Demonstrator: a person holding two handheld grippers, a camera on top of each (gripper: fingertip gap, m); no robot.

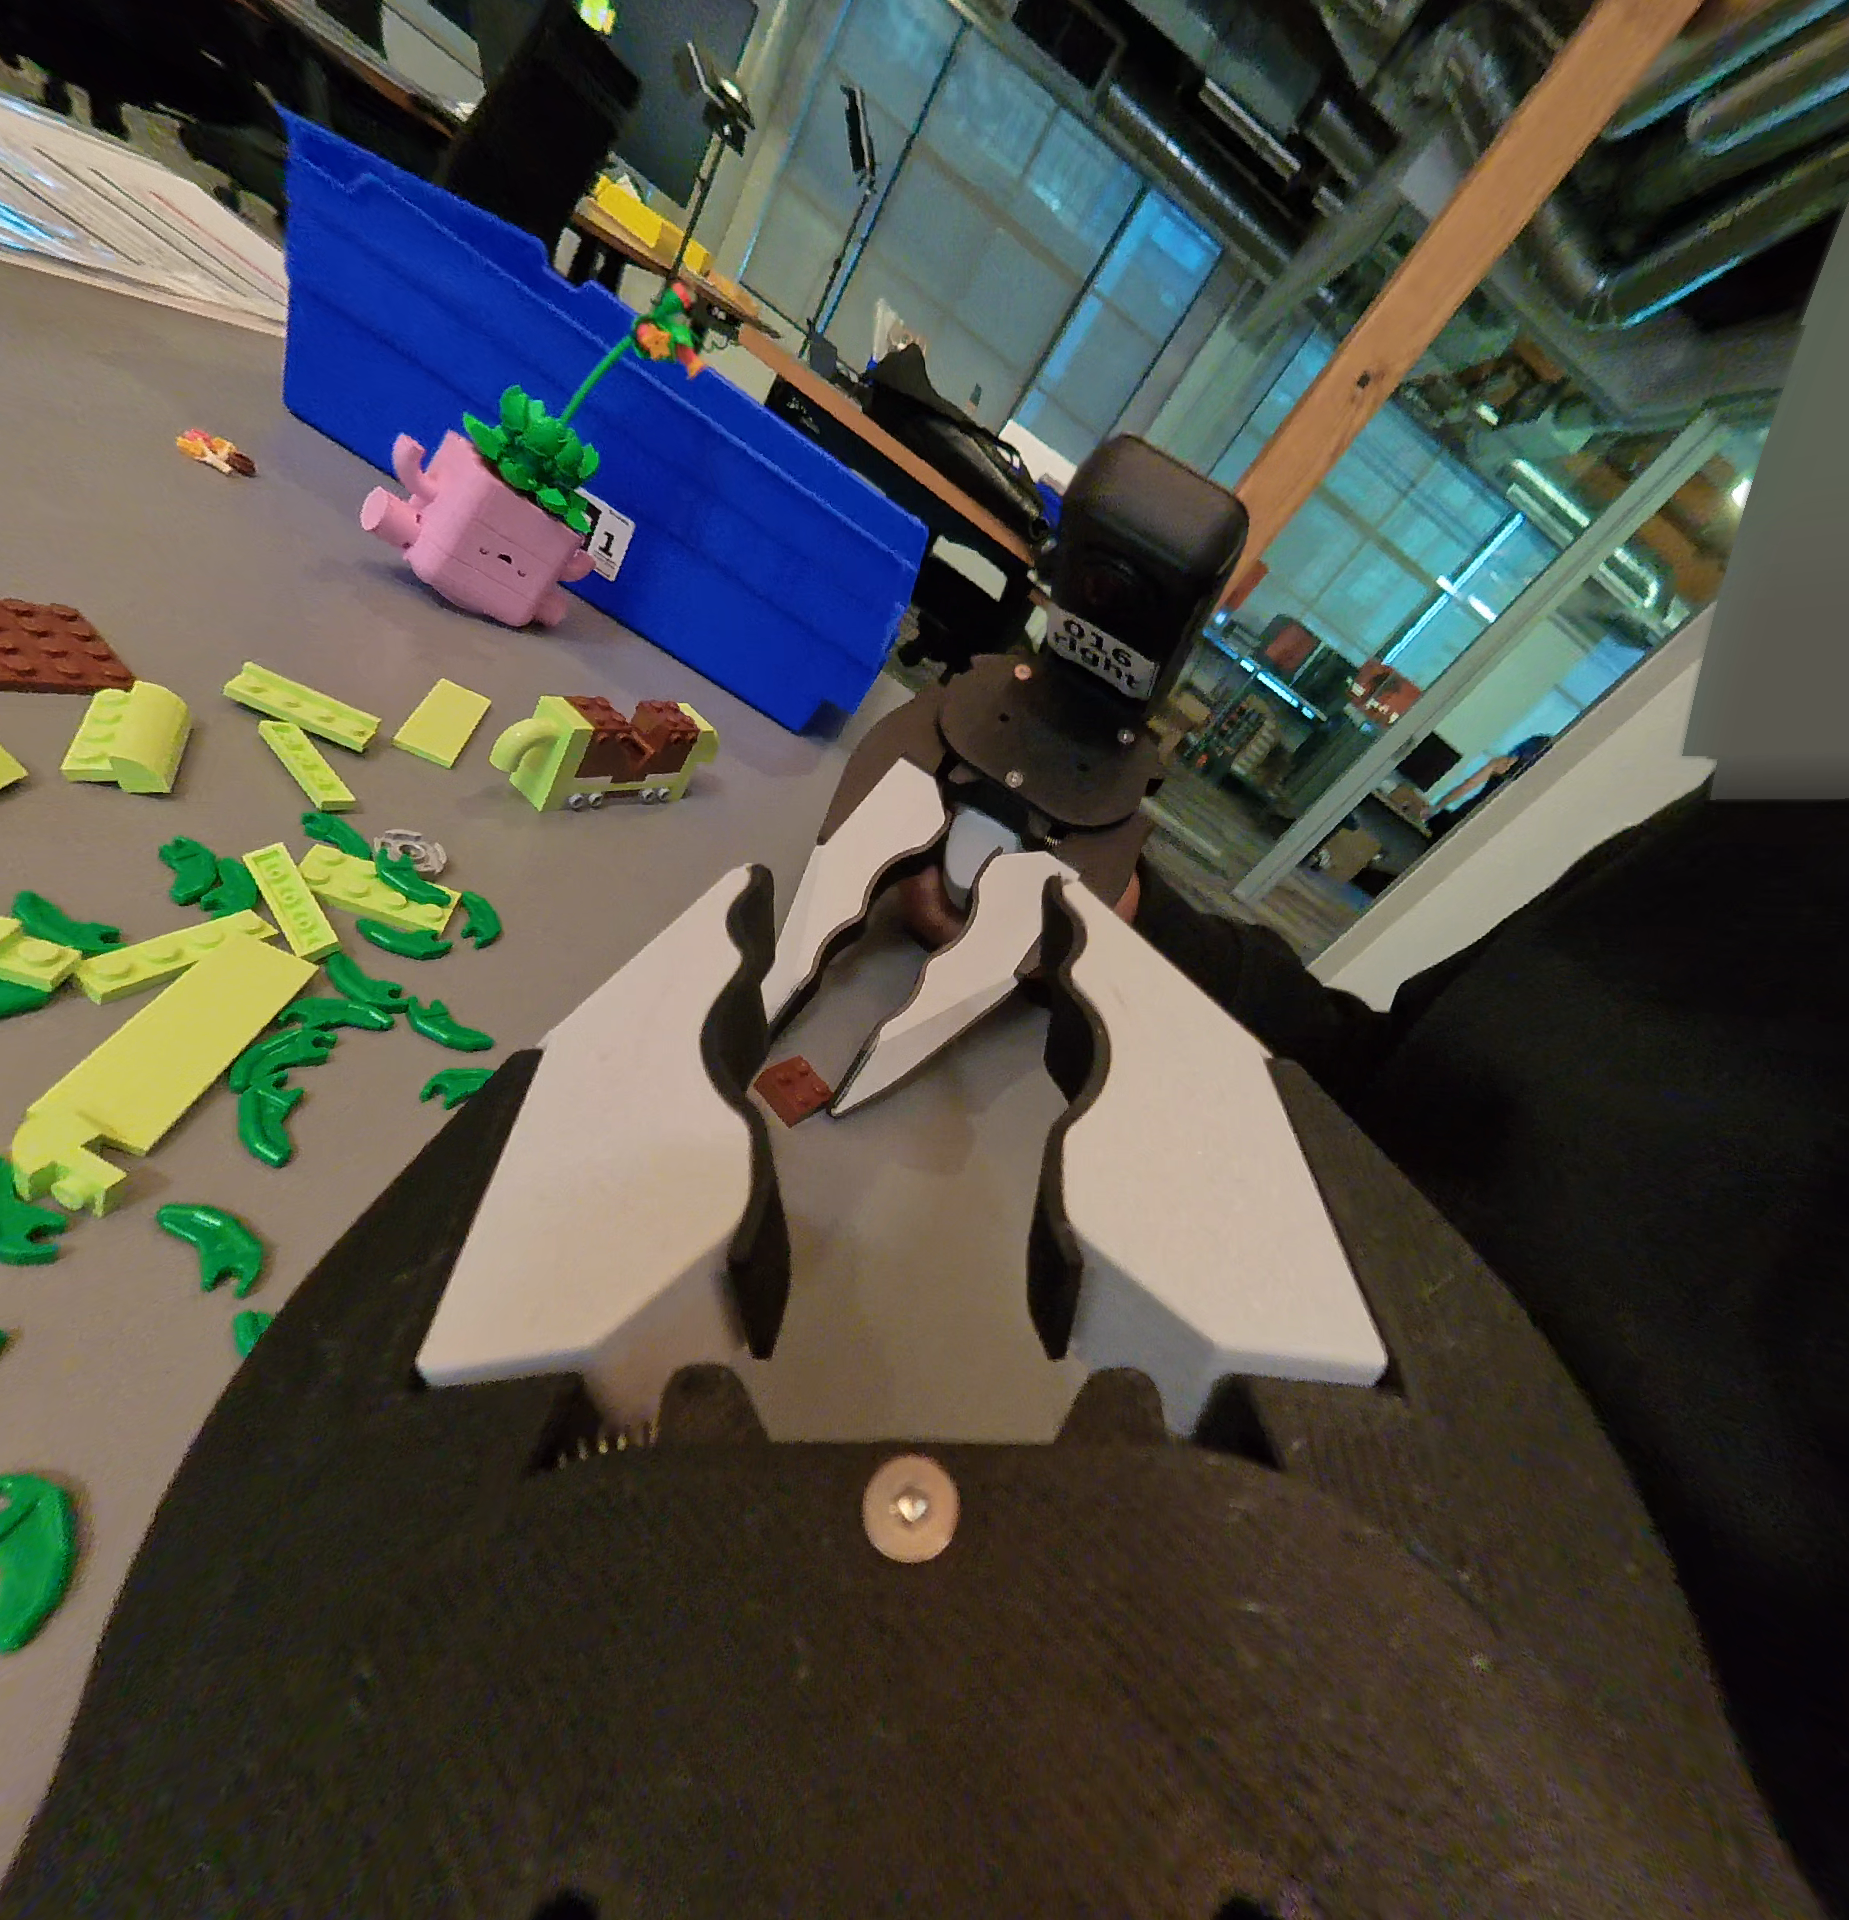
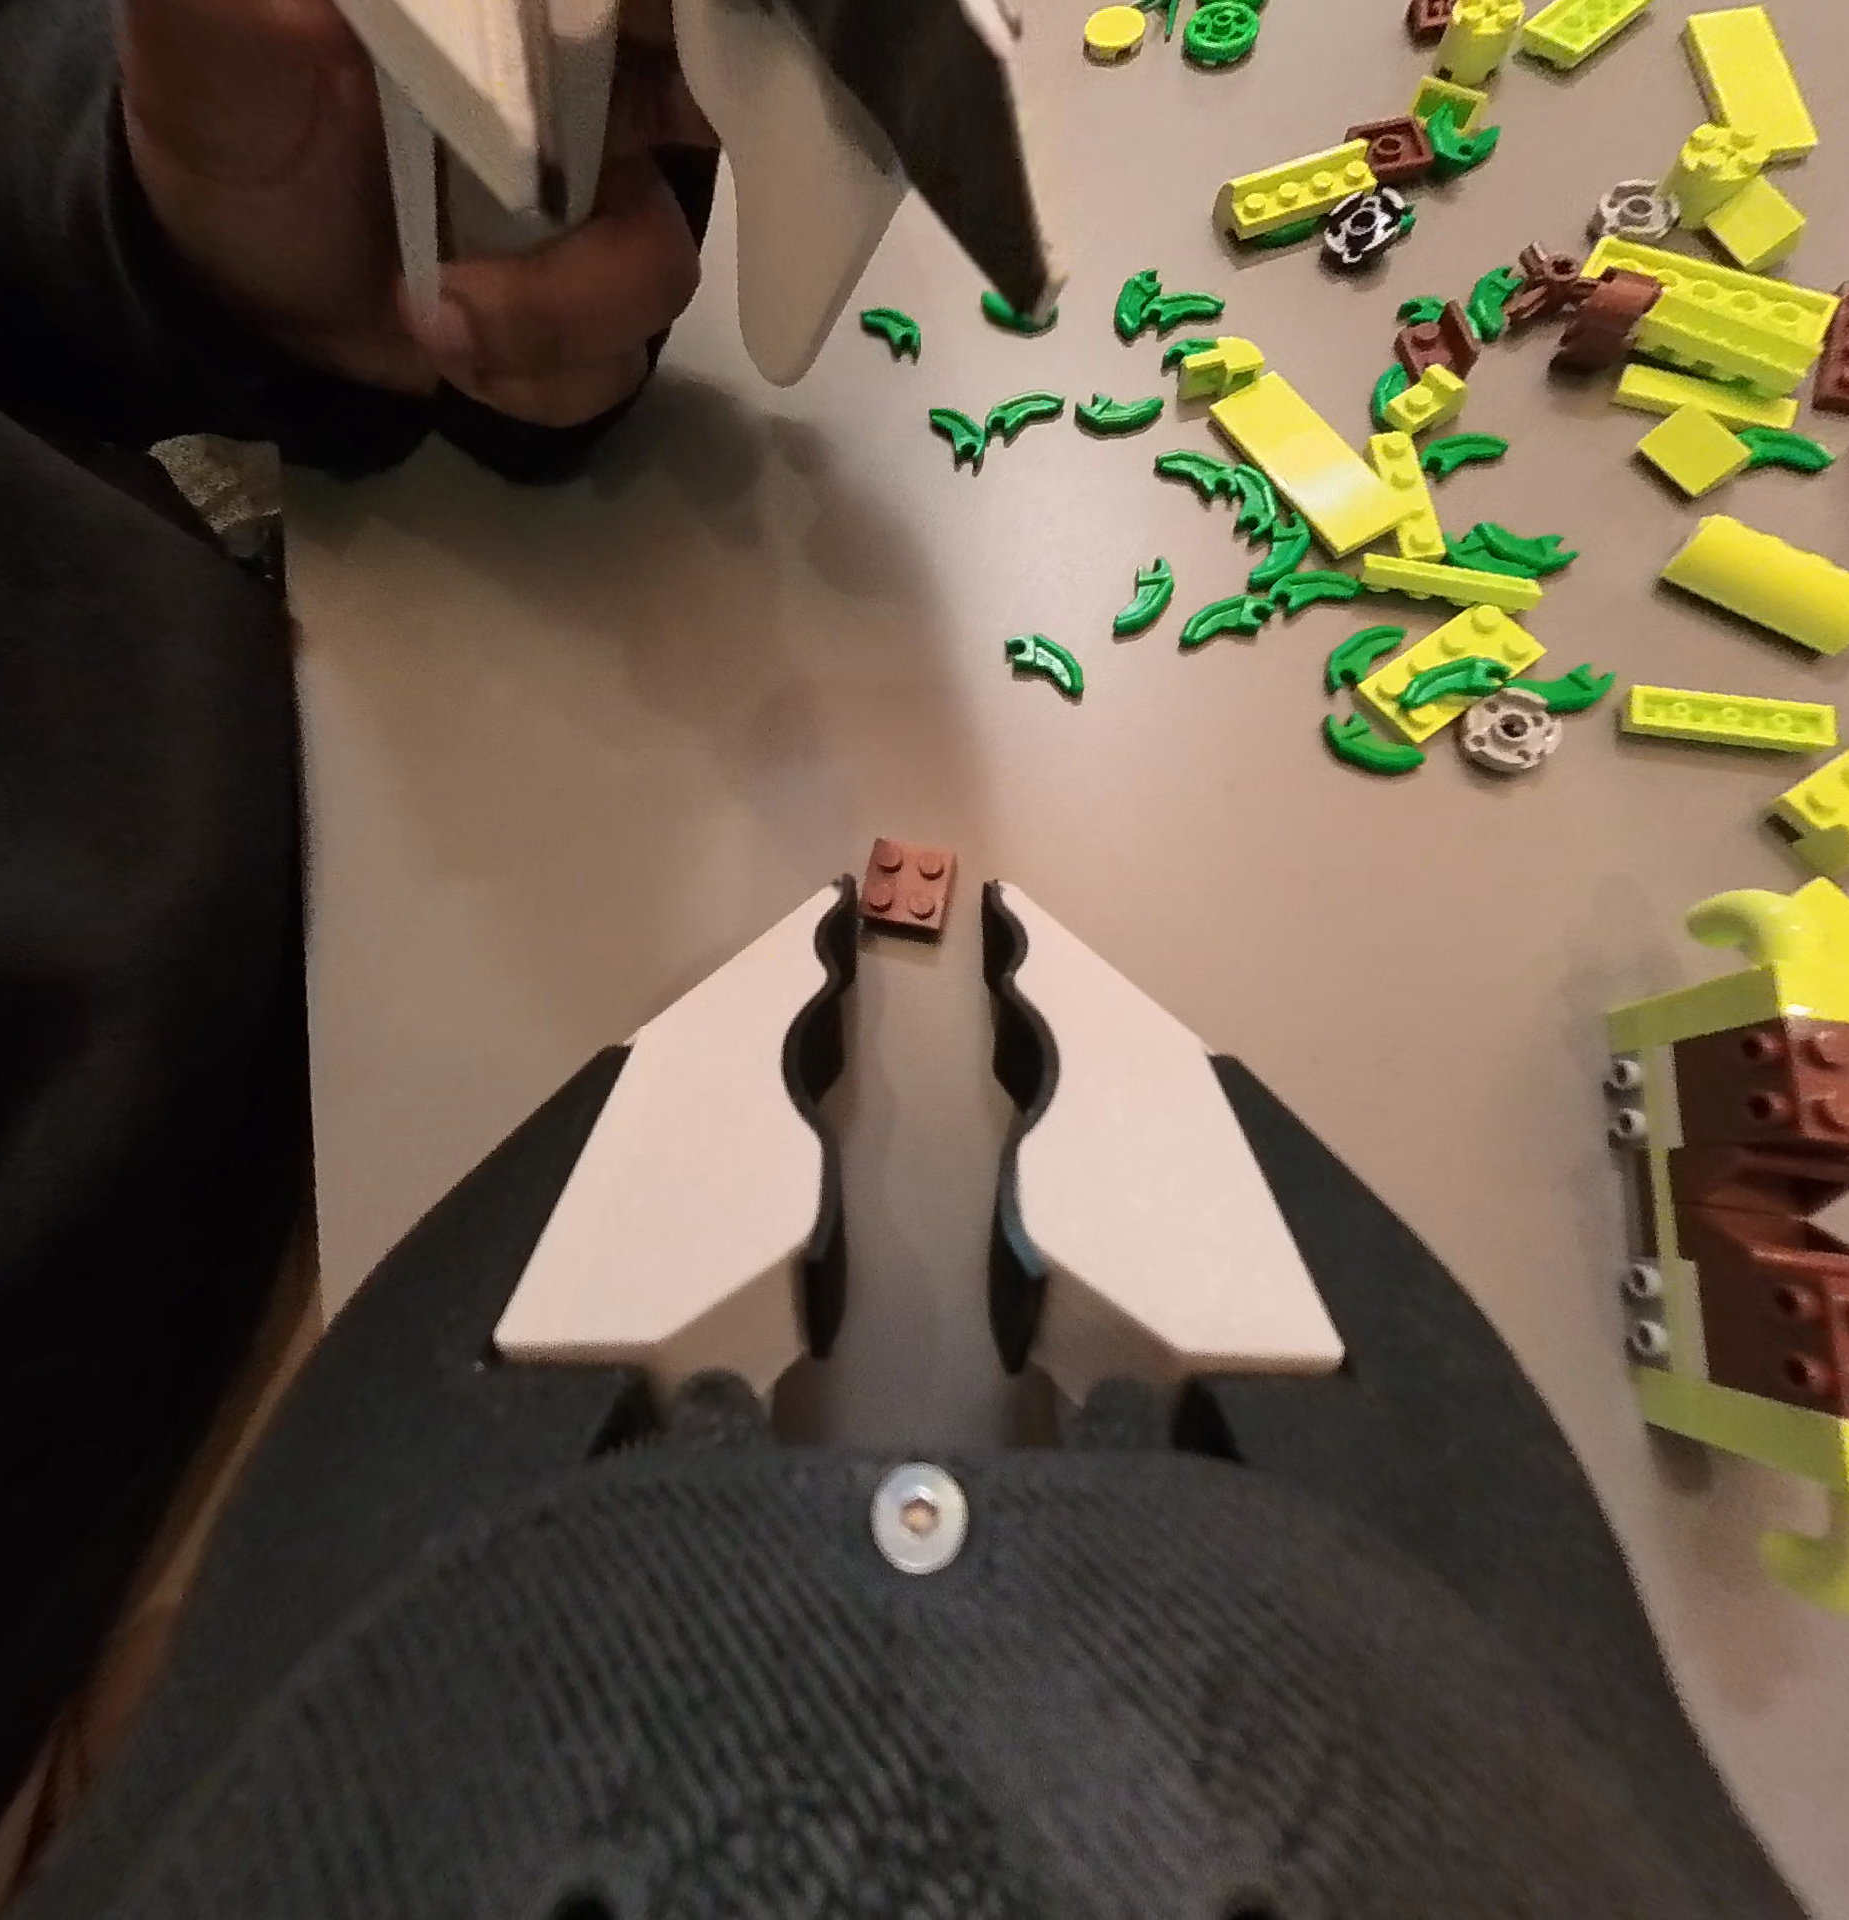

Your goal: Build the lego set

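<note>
A small brown 2x2 plate (image 2: 907, 881) lies flat on the grey table between the fingertips of my right gripper (image 2: 918, 894). The right gripper is open; its left fingertip touches the plate and the other stands just clear. In the left wrist view the plate (image 1: 792, 1089) sits at the tips of the right gripper (image 1: 808, 1070), which points down at the table. My left gripper (image 1: 904, 894) is open and empty, just behind the plate. It also shows in the right wrist view (image 2: 904, 312), held by a hand. A partly built lime and brown model (image 1: 608, 753) (image 2: 1772, 1226) lies nearby.
Loose lime bricks and green leaf pieces (image 1: 276, 935) (image 2: 1419, 520) are scattered over the table. A pink pot figure with a green plant (image 1: 494, 520) stands before a blue bin (image 1: 691, 520). A brown plate (image 1: 26, 644) lies at the far left. The table edge (image 2: 296, 831) borders dark clothing. Some 9 centimetres of space lies between my two pairs of fingers.
</note>
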